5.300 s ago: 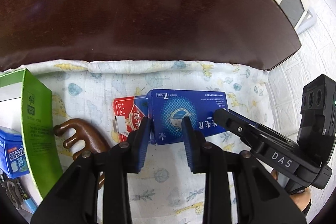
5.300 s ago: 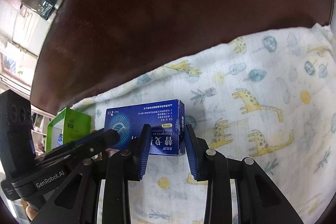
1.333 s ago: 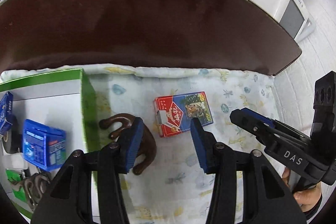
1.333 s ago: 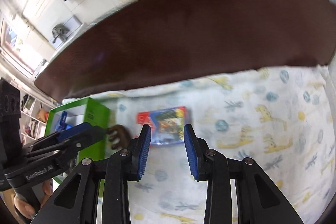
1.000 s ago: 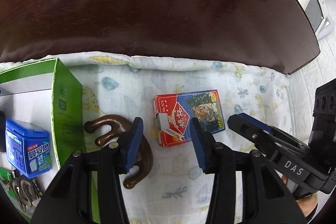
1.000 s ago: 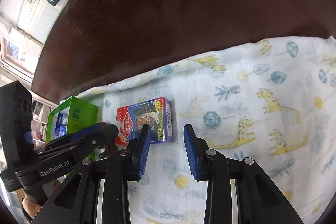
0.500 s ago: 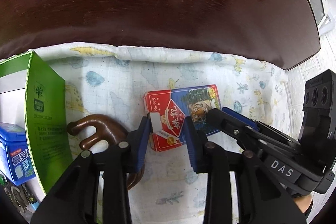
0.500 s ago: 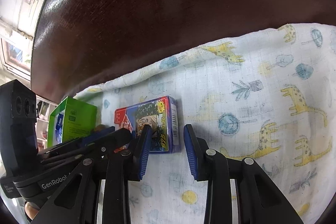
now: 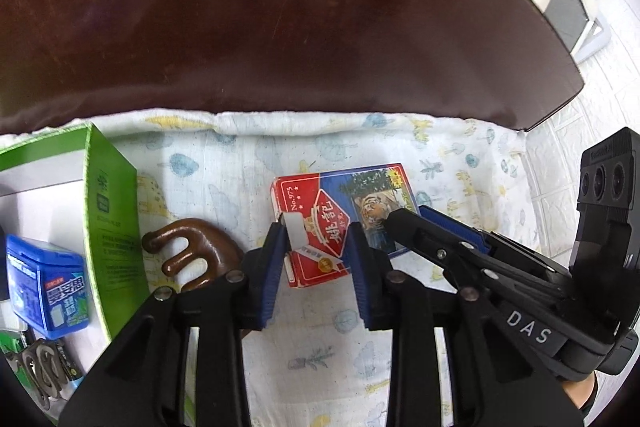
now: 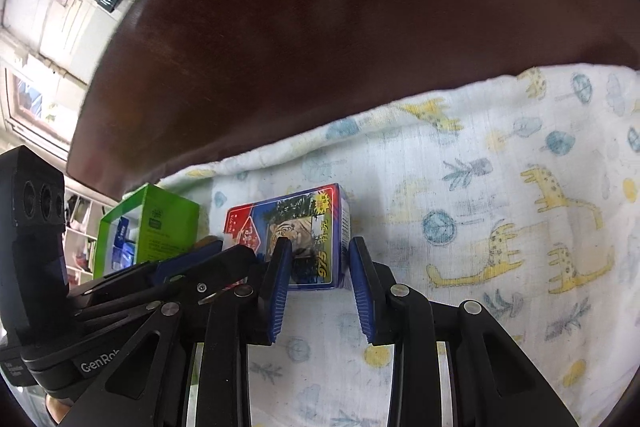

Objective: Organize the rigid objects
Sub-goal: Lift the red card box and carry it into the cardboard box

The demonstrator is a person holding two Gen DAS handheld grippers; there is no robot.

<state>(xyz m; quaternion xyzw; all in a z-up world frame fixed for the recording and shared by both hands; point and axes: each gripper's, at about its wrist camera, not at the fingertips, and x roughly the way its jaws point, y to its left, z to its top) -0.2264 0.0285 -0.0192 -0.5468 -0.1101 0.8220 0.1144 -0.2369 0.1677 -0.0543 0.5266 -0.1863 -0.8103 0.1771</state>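
Note:
A playing-card box (image 9: 340,203), red at one end and blue with a tiger at the other, lies flat on the printed cloth (image 9: 240,167). My left gripper (image 9: 318,239) straddles its red end with the jaws closing. One pad sits by the short edge and white flap, the other stands over the top face, and I see no squeeze. My right gripper (image 10: 318,247) straddles the blue end of the card box (image 10: 304,223) with a narrow, steady gap: one pad stands beside the end face, the other over the top. Each gripper's tips show in the other's view.
A green carton (image 9: 112,227) at the left holds a small blue box (image 9: 48,287), metal clips (image 9: 40,375) and batteries. A brown wooden comb (image 9: 192,251) lies between the carton and the card box. Dark table top (image 9: 280,27) lies beyond the cloth.
The blue medicine box that lay over the card box is gone. Both grippers have settled over the card box, and the left jaws have narrowed around its red end.

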